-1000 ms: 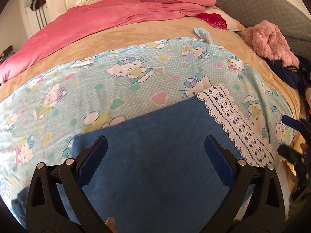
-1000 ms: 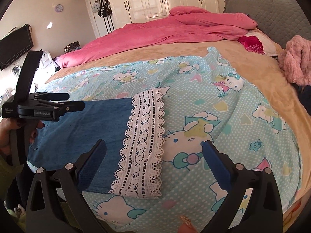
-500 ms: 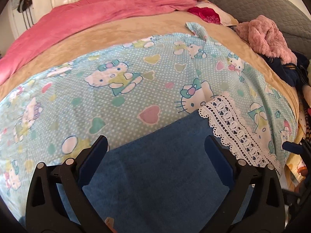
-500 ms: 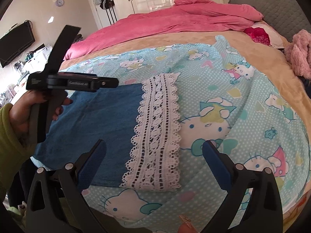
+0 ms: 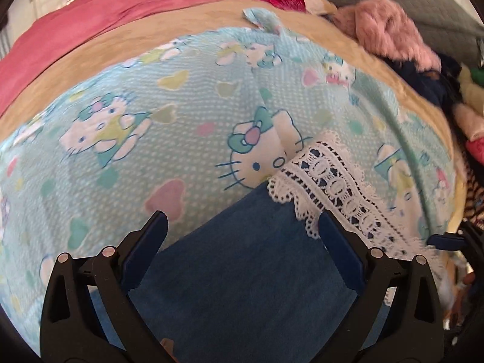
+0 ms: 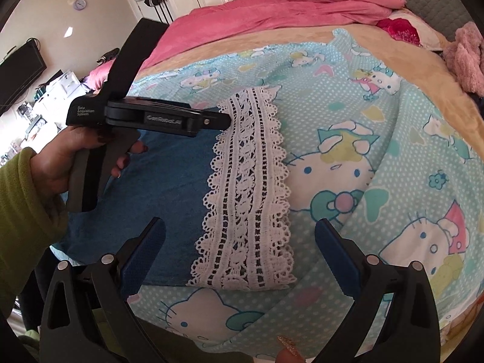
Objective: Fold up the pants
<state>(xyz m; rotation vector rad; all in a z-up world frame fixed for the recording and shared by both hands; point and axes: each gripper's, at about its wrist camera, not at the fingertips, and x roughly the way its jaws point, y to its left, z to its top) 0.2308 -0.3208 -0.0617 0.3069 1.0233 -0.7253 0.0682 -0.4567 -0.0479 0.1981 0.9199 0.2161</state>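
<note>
1. Pants [image 6: 169, 187]: blue denim, laid flat on the sheet [image 6: 378, 139] at the near edge of the bed [image 6: 417, 69]; in the right wrist view they run from 9 o'clock toward centre.
2. Lace hem [image 6: 248, 193]: white band at the pants' right end, running from 12 to 6 o'clock at centre of the right view; in the left view [image 5: 332, 187] it lies at 2 o'clock.
3. Left claw [image 5: 242, 236]: wide open, holding nothing, above the denim; seen from the right view [image 6: 225, 121] its tip is at the lace's far left corner; contact cannot be told.
4. Left hand [image 6: 66, 157]: grips the claw's handle, at 9 o'clock.
5. Right claw [image 6: 240, 242]: wide open, holding nothing, fingers either side of the lace's near end.
6. Pink duvet [image 6: 287, 6]: at 12 o'clock, far side of the bed.
</note>
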